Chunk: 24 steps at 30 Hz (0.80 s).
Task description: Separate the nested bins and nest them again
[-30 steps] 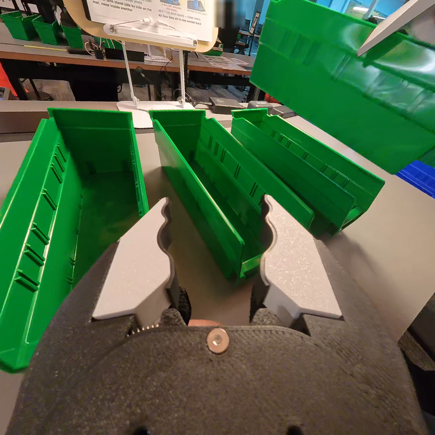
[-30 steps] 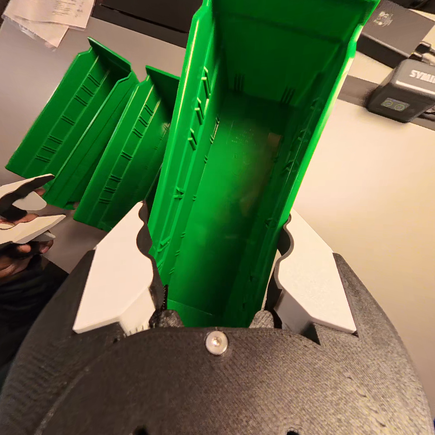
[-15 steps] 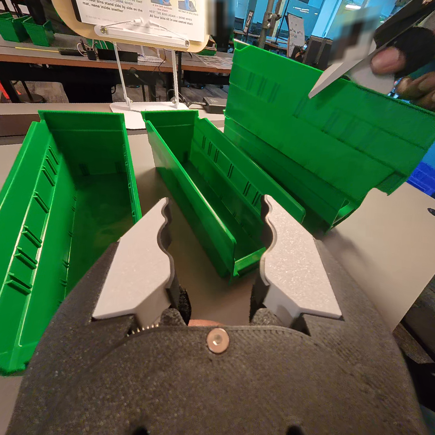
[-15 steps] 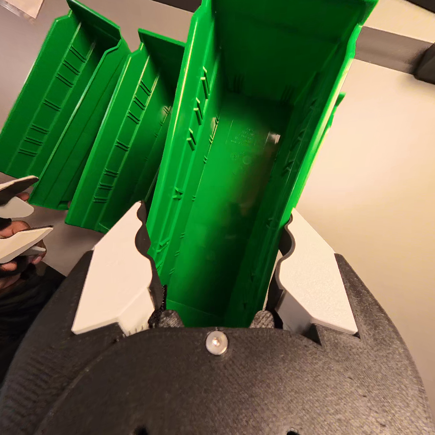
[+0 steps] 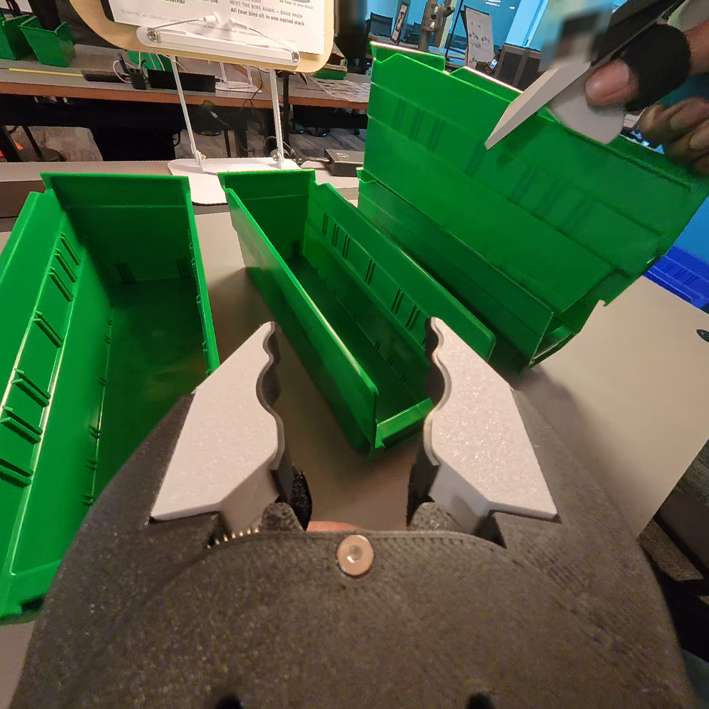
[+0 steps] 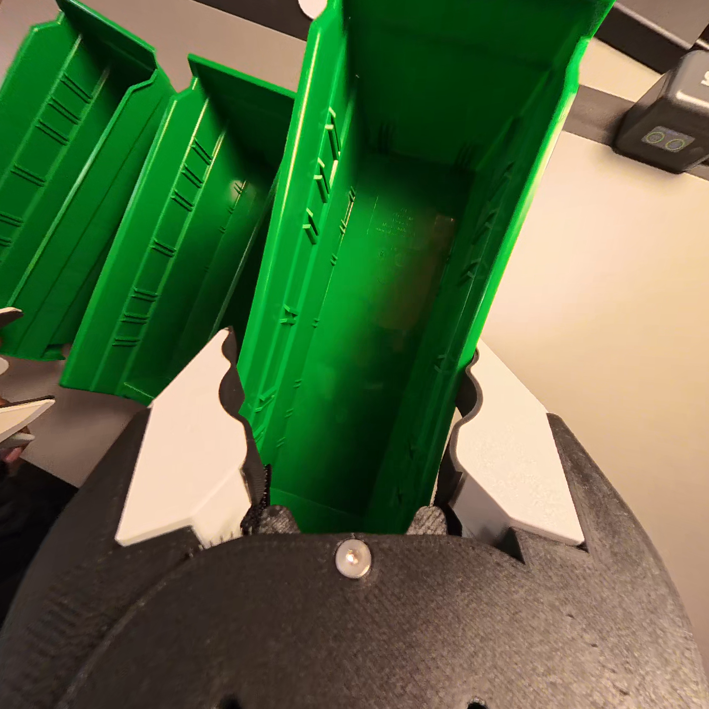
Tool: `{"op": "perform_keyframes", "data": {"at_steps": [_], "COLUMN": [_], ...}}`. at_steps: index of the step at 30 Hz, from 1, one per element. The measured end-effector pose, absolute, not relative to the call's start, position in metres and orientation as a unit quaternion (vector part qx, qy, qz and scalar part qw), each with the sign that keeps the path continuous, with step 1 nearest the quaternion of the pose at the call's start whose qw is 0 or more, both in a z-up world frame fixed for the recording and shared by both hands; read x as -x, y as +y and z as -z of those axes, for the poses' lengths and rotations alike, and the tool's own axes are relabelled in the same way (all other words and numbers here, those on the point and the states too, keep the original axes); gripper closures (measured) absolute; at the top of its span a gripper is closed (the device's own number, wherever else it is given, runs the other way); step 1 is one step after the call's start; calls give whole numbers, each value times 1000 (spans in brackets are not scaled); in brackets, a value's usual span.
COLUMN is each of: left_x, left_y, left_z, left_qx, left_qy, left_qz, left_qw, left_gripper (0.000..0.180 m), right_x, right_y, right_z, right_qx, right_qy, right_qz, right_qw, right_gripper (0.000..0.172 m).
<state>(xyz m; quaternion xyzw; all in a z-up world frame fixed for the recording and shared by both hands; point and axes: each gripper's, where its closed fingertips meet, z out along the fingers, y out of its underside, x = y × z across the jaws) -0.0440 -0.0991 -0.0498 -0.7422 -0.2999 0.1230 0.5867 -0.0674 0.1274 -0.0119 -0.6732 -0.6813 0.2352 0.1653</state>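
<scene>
Grey table (image 5: 614,383), three green bins (image 5: 115,307); left claw (image 5: 351,333) apart, right claw (image 6: 353,356) clamped on fourth bin (image 6: 403,268)

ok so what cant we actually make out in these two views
- Right bin on the table, left wrist view: its inside is hidden by the held bin lowered over it, so how far it has nested cannot be told.
- Held bin's near end, right wrist view: cut off behind the right gripper body.
- Left bin, left wrist view: its near end is cut off by the picture's edge and the left gripper.
- Sign on a stand: cut off by the top edge.
</scene>
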Motion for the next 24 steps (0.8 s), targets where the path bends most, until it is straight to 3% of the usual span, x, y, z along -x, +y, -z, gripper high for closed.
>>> {"op": "perform_keyframes", "data": {"at_steps": [1,24], "left_x": [44,42], "left_y": [-99,-98], "left_z": [50,50], "left_qx": [742,745], "left_qy": [-300,-295], "left_qz": [-123,-123], "left_qw": [587,586], "left_gripper": [105,105], "right_x": [67,75], "right_y": [128,126], "right_z": [13,66], "right_qx": [674,693], "right_qy": [-680,-670], "right_qz": [-235,-221], "right_qw": [165,150], "right_gripper": [57,56]}}
